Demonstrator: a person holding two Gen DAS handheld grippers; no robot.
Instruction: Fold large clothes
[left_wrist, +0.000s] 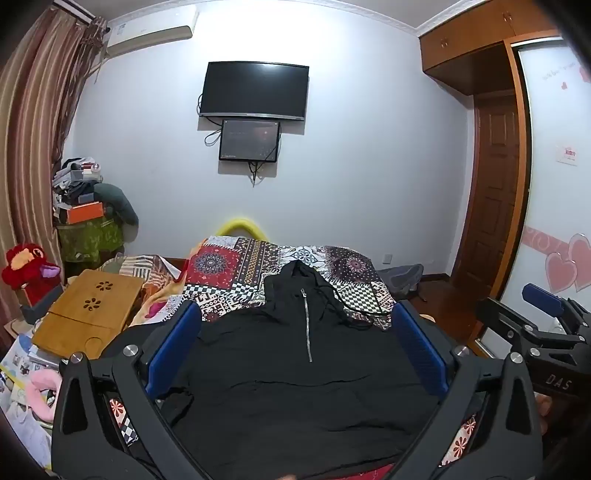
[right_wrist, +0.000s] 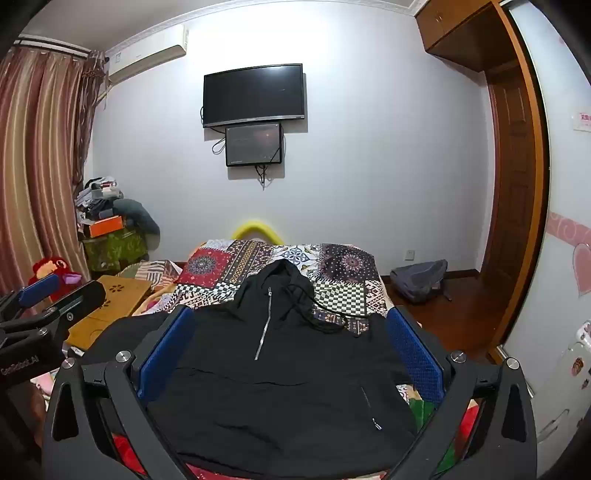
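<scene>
One black hooded jacket (left_wrist: 295, 369), two wall screens (left_wrist: 254, 90), one bamboo lap table (left_wrist: 88, 314), two tongs (left_wrist: 295, 347)

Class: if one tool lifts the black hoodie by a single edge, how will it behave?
The black hoodie lies rumpled on the patterned quilt, so it probably droops limply. Its loose drawstrings may dangle or snag. Likely light, though bulky.

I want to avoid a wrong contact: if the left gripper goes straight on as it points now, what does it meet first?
Most likely the black hooded jacket spread on the bed. The left gripper is open, tilted slightly down, nothing between its fingers. Depth is unclear.
</scene>
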